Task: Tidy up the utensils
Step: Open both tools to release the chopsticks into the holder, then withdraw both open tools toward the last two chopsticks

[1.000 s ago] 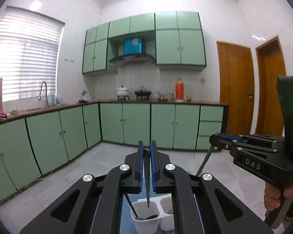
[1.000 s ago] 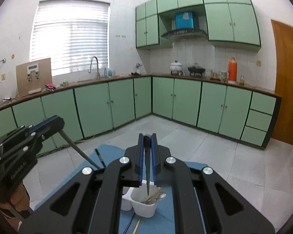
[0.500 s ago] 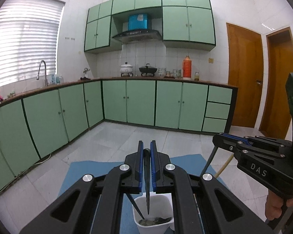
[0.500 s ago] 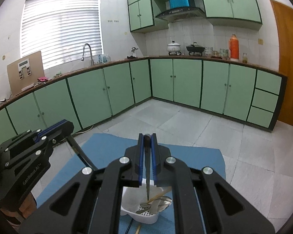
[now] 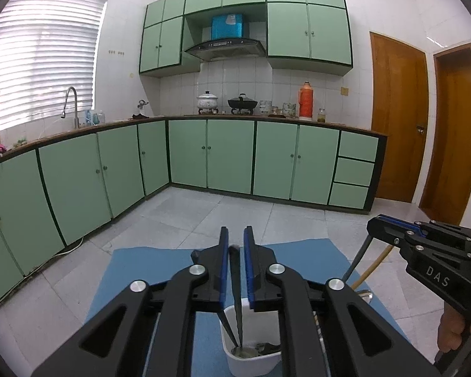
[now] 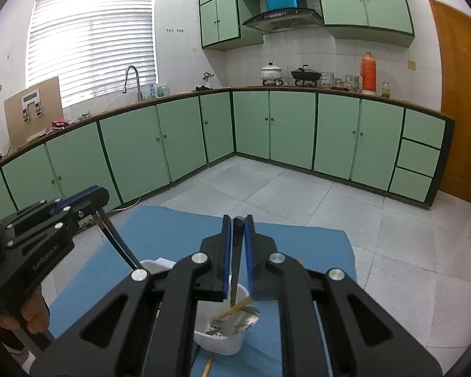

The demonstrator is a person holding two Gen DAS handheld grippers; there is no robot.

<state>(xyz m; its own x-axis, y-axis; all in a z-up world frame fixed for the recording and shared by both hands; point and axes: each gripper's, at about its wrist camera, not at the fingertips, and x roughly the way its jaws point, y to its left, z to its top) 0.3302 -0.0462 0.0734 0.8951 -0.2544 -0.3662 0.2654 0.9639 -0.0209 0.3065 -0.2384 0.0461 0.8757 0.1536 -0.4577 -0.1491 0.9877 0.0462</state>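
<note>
Dropping utensils into the white holder (image 5: 251,359)

My left fingers (image 5: 235,270) and right fingers (image 6: 237,251) had just been opening, each dark handle hanging loose between them.

Two black handheld grippers are pointed forward and tilted downward. The left gripper (image 5: 235,267) and the right gripper (image 6: 238,251) have jaws just eased slightly apart, pads barely separated

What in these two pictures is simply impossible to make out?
- Left wrist view: the near side of the white plastic utensil holder is cut off by the bottom edge and covered by the left hand-held gripper.
- Right wrist view: the second compartment sits behind the right hand-held gripper.
- Both views: what type of dark-handled utensil each gripper carries; the working ends are buried in the holder.
</note>
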